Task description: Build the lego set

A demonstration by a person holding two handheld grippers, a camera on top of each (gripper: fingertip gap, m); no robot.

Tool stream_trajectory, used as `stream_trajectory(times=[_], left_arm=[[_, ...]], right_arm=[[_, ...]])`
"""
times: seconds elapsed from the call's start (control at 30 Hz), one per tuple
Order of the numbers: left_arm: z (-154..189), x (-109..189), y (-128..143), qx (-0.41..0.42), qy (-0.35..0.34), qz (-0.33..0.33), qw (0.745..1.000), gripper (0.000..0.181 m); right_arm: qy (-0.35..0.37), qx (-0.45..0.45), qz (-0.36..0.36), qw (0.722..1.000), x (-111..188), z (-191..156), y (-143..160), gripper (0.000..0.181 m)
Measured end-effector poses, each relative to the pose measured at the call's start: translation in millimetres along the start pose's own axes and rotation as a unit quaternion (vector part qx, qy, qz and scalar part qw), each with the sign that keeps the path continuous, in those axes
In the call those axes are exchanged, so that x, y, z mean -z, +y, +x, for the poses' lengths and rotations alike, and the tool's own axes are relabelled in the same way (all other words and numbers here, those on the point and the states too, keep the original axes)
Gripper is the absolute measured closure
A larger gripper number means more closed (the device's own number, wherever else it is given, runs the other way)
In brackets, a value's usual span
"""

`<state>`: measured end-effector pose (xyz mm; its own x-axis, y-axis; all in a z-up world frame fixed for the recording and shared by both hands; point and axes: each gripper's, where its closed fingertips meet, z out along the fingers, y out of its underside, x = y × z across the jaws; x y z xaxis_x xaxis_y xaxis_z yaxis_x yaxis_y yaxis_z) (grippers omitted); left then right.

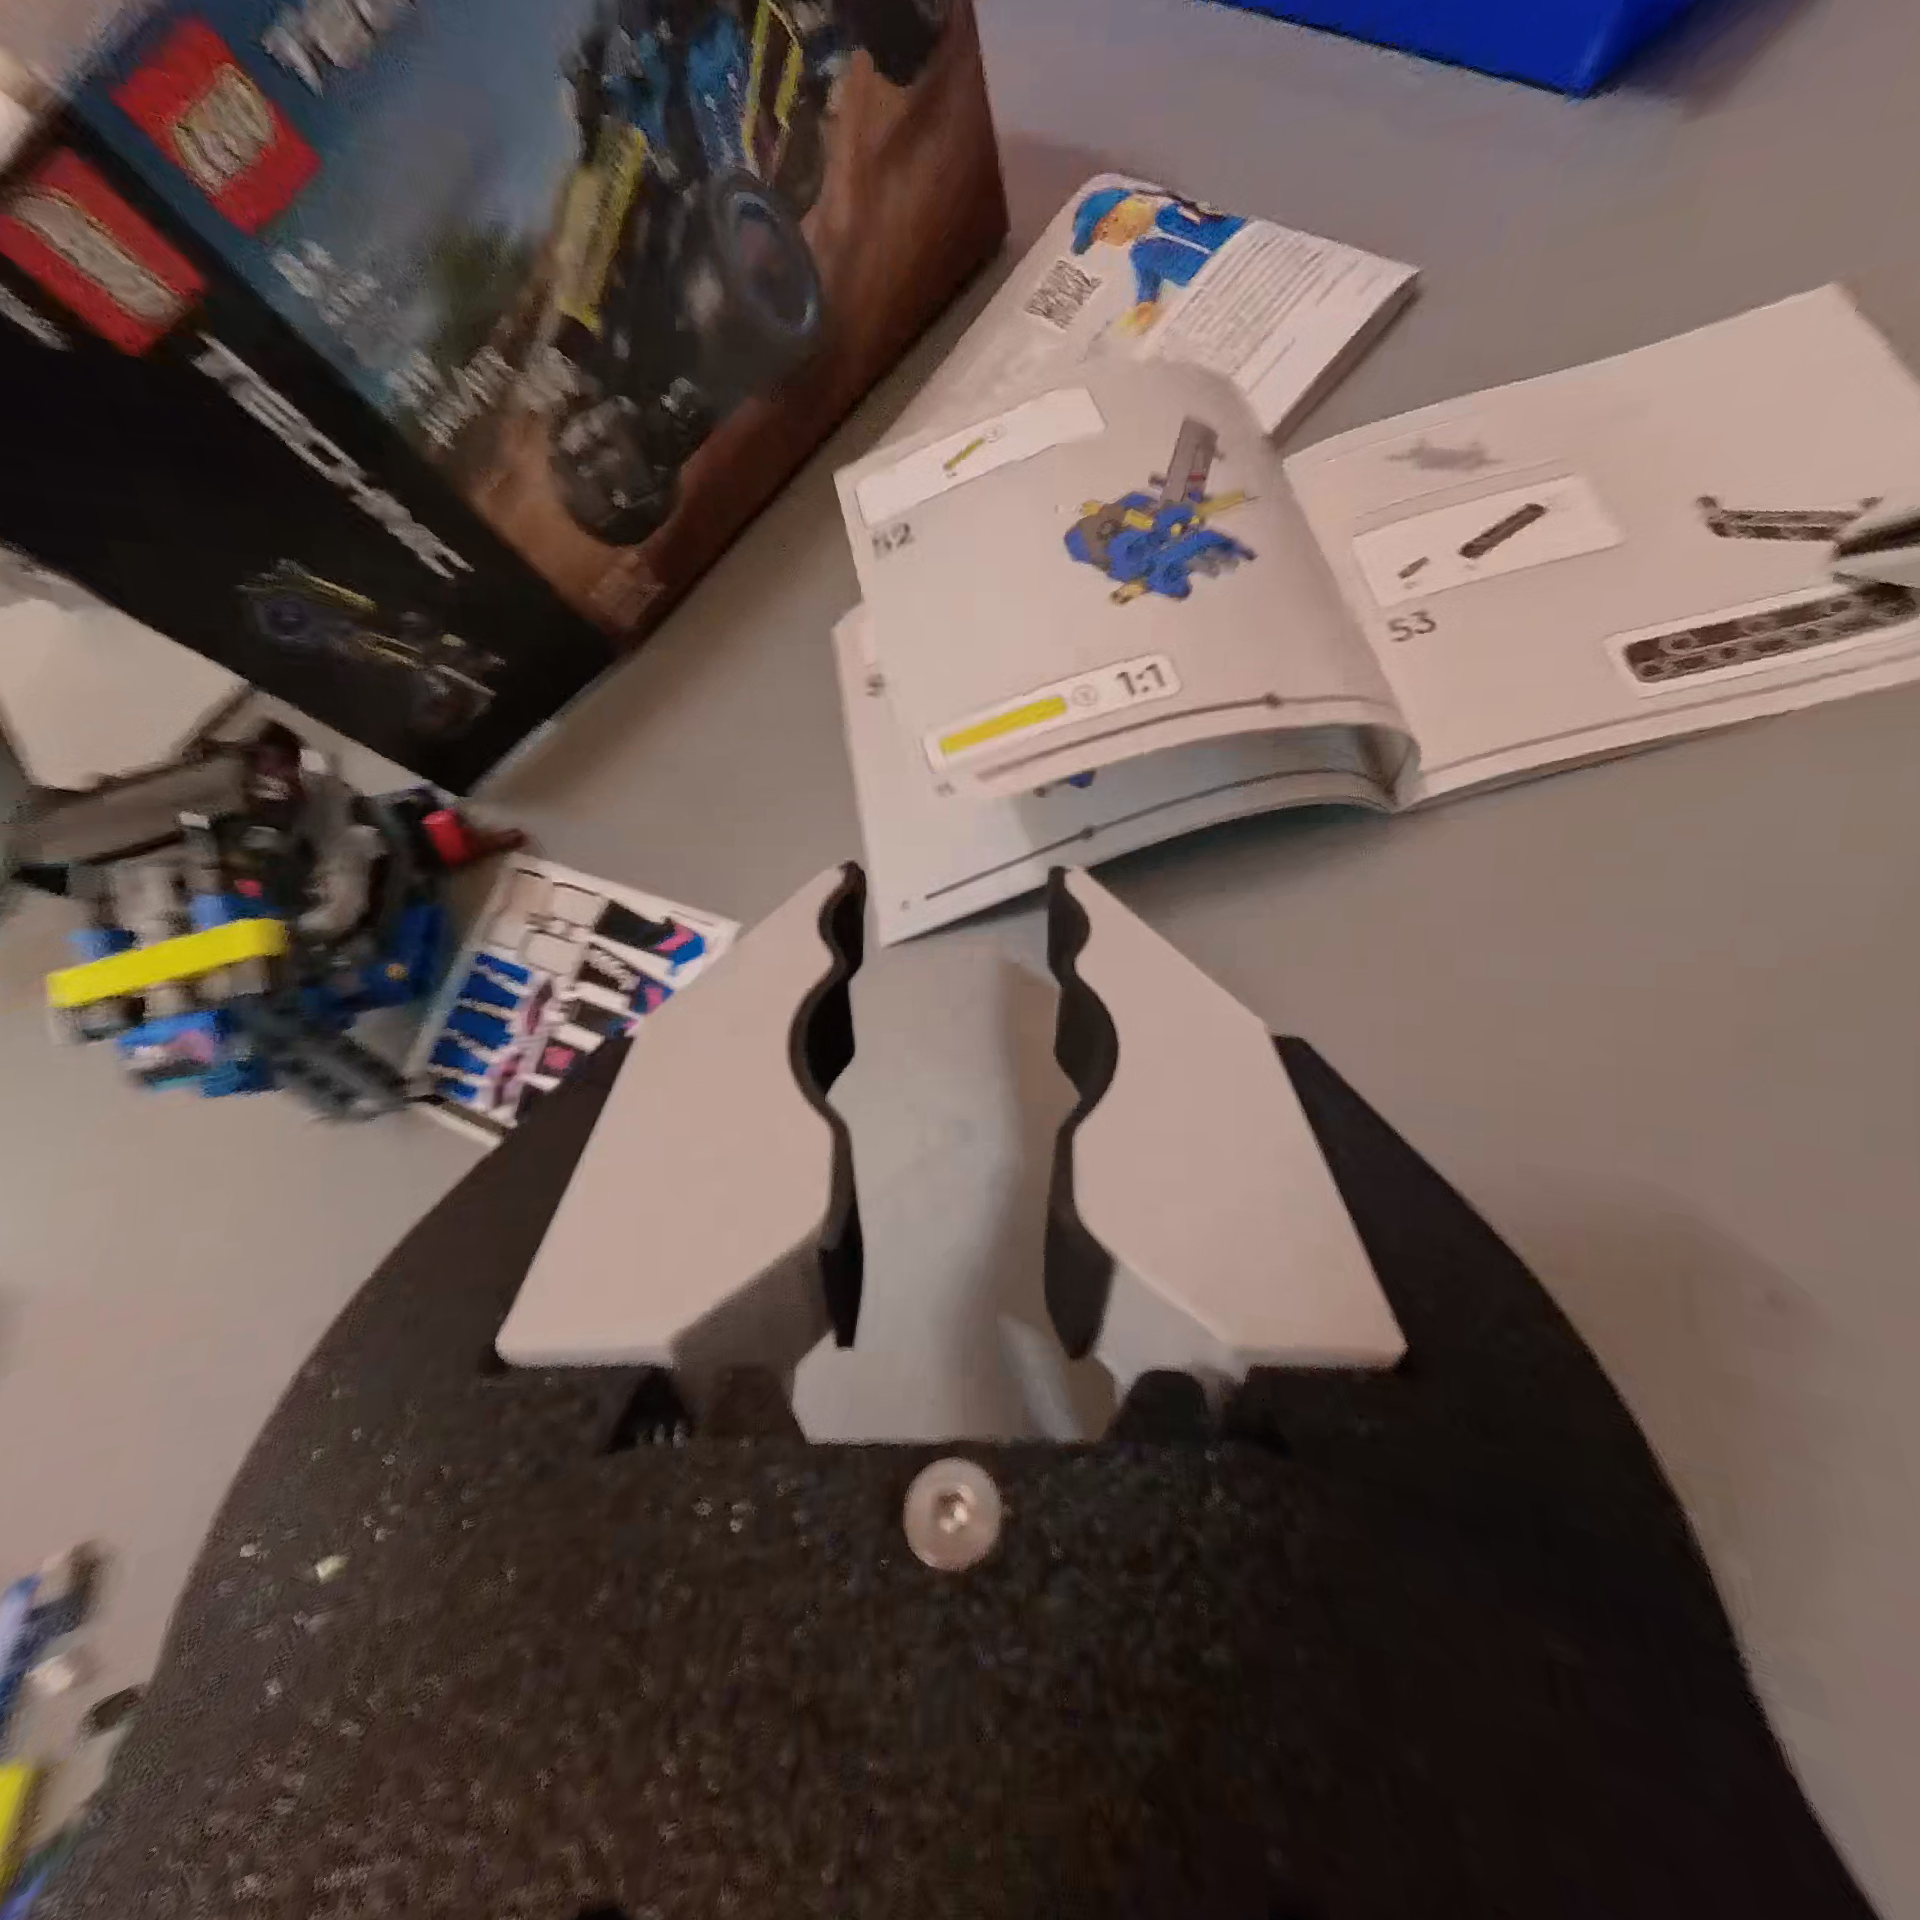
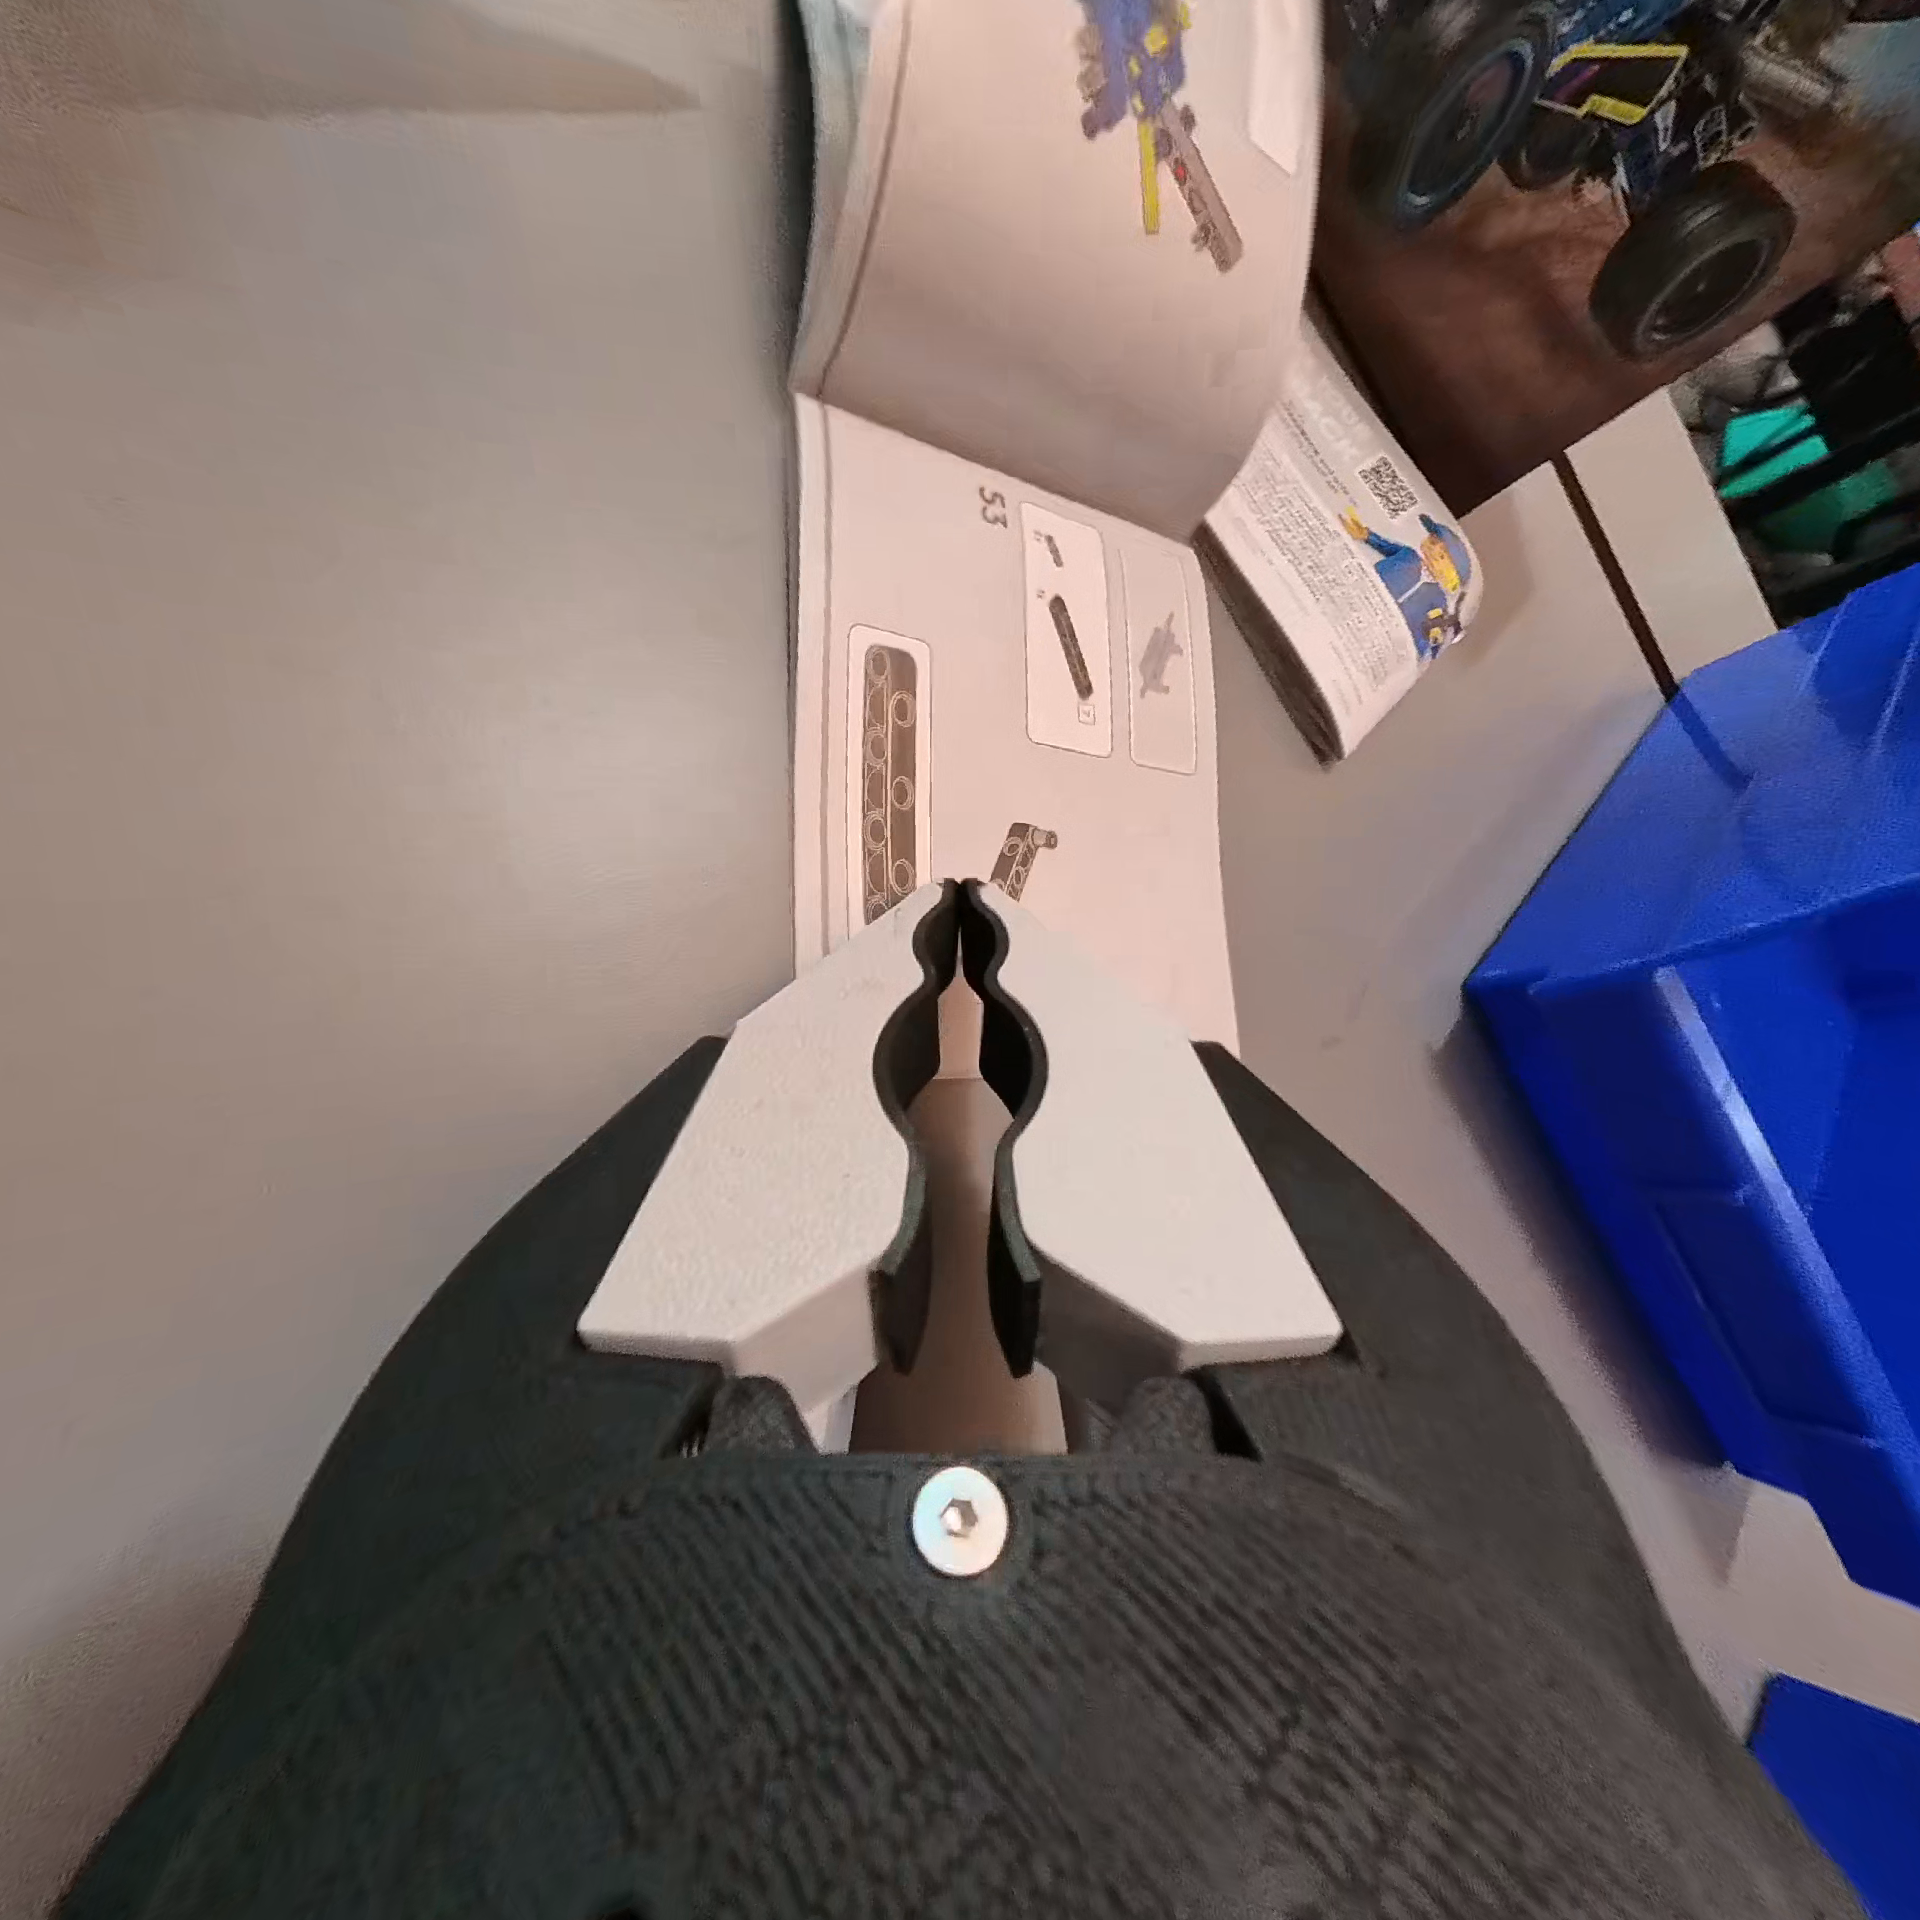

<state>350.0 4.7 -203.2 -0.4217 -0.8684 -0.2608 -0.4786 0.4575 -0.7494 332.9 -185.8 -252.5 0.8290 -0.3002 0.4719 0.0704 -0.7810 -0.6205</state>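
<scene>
A partly built blue, black and yellow lego model (image 1: 239, 956) lies on the grey table at the left of the left wrist view. The open instruction booklet (image 1: 1299, 623) lies ahead; it also shows in the right wrist view (image 2: 997, 644). My left gripper (image 1: 956, 904) is open and empty, above the table just short of the booklet's near corner. My right gripper (image 2: 958, 891) is shut, with nothing visible between its tips, over the booklet's right-hand page. Its white fingertips (image 1: 1881, 540) show at the right edge of the left wrist view.
The lego box (image 1: 468, 312) stands at the back left and shows in the right wrist view (image 2: 1610, 208). A sticker sheet (image 1: 561, 997) lies beside the model. A small leaflet (image 1: 1195, 281) lies behind the booklet. A blue bin (image 2: 1714, 1039) stands right of it. Loose pieces (image 1: 31, 1662) lie at the near left. My right fingertips sit around 20 cm from my left ones.
</scene>
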Motion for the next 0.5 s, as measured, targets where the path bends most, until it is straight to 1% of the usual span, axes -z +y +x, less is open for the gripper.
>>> stream_trajectory(times=[0.07,0.1,0.17,0.2,0.27,0.3,0.37,0.4,0.43,0.47,0.5], left_arm=[[-3,15,-22,-0.035,-0.031,0.038,0.998,0.149],[7,23,-37,-0.062,-0.027,0.069,0.995,0.151],[41,32,-61,-0.131,0.003,0.113,0.985,0.157],[60,30,-66,-0.166,0.02,0.115,0.979,0.159],[88,12,-60,-0.235,0.046,0.088,0.967,0.17],[92,-3,-51,-0.264,0.044,0.063,0.961,0.171],[87,-29,-31,-0.302,0.023,0.003,0.953,0.174],[86,-37,-21,-0.308,0.022,-0.018,0.951,0.178],[88,-41,-10,-0.304,0.036,-0.037,0.951,0.181],[92,-42,0,-0.293,0.054,-0.052,0.953,0.181],[96,-40,5,-0.285,0.064,-0.053,0.955,0.181]], right_arm=[[-0.014,-0.002,0.011,1.0,2,-4,-1,0.181],[-0.019,-0.003,0.015,1.0,3,-5,-1,0.181],[-0.038,0.005,0.012,0.999,8,-10,1,0.181],[-0.046,0.012,0.007,0.999,11,-12,2,0.181],[-0.071,0.016,-0.004,0.997,21,-19,7,0.181],[-0.085,0.013,-0.012,0.996,28,-23,11,0.181],[-0.105,0.0,-0.036,0.994,43,-27,24,0.181],[-0.111,-0.011,-0.048,0.993,51,-27,32,0.181],[-0.11,-0.022,-0.058,0.992,58,-26,40,0.181],[-0.107,-0.034,-0.064,0.992,65,-25,48,0.181],[-0.102,-0.046,-0.067,0.991,69,-22,54,0.181]])
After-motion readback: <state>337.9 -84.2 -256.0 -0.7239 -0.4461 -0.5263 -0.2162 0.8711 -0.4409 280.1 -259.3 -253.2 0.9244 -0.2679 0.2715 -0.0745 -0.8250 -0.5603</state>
